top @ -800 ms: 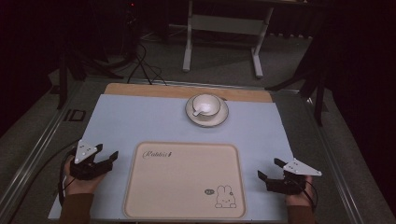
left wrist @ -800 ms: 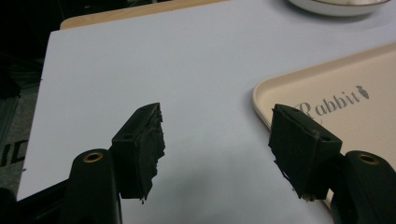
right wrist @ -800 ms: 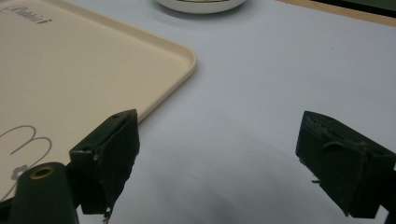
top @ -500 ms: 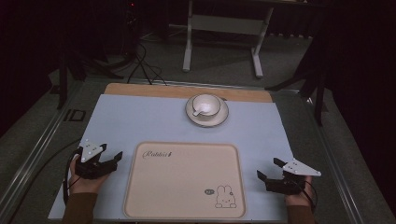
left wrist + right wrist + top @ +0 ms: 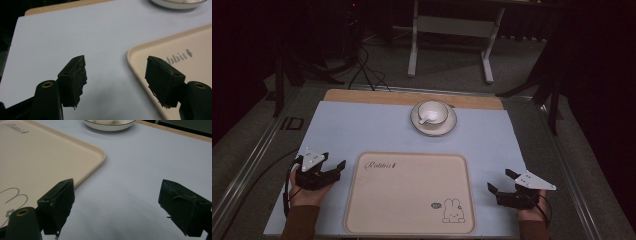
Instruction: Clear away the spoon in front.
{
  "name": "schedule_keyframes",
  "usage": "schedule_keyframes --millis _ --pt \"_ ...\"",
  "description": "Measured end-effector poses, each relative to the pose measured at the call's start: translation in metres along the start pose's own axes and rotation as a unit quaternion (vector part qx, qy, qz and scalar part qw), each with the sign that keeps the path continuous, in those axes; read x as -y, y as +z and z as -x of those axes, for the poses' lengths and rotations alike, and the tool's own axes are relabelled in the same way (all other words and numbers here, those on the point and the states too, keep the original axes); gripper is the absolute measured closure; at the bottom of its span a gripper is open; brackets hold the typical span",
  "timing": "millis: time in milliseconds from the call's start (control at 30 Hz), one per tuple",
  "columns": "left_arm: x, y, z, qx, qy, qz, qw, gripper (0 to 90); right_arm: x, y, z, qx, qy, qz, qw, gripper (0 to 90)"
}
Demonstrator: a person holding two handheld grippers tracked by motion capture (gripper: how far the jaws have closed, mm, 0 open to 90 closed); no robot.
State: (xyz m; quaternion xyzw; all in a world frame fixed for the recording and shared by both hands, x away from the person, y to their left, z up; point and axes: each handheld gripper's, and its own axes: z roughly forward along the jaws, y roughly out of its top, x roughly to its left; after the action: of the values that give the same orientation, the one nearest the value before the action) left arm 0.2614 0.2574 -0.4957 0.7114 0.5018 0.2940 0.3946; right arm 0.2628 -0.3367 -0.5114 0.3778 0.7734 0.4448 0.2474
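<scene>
Tray (image 5: 409, 192), beige, rounded corners, script lettering at its 10 o'clock corner and a rabbit drawing at its 5 o'clock corner; lies flat on the pale blue mat (image 5: 362, 130) at the 6 o'clock part of the table (image 5: 412, 97), nothing on it. Left gripper (image 5: 334, 169): black, held in a hand at 9 o'clock of the tray, just beside its rim, jaws apart with nothing between them; in the left gripper view (image 5: 116, 75) one jaw stands over bare mat, the other over the tray's corner (image 5: 140, 53). Right gripper (image 5: 499, 181): black, grey plate on top, at 3 o'clock of the tray, near its edge, jaws apart and empty; in the right gripper view (image 5: 116, 202) both stand over the mat beside the tray's corner (image 5: 96, 155). Cup (image 5: 433, 112), white, upright on a white saucer (image 5: 447, 127), at 12 o'clock of the tray, well apart from both grippers.
</scene>
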Motion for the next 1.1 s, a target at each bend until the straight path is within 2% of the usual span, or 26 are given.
schedule_keyframes --millis 200,233,367,533,867,1100 --pt "-0.006 0.007 0.008 0.007 0.013 -0.009 0.9999 33.4 0.0 0.001 0.0 0.0 -0.002 0.0 1.0 13.4" --pt "-0.009 0.009 0.012 0.005 0.022 -0.007 0.9997 33.4 0.0 0.001 0.0 0.0 -0.001 0.001 1.0 13.4" --pt "-0.016 0.013 0.017 0.008 0.028 -0.002 0.9996 33.3 0.001 0.001 0.001 0.001 0.001 0.0 1.0 13.4" --pt "-0.033 0.022 0.027 0.014 0.048 0.006 0.9987 33.0 0.001 0.0 0.0 0.0 -0.001 0.001 1.0 13.5" --pt "-0.049 0.037 0.037 0.021 0.06 0.012 0.9979 33.0 0.001 0.0 0.001 0.002 0.0 0.001 1.0 13.5" --pt "-0.056 0.044 0.041 0.026 0.053 0.018 0.9981 33.0 0.001 0.0 0.001 0.003 -0.001 0.001 1.0 13.5"
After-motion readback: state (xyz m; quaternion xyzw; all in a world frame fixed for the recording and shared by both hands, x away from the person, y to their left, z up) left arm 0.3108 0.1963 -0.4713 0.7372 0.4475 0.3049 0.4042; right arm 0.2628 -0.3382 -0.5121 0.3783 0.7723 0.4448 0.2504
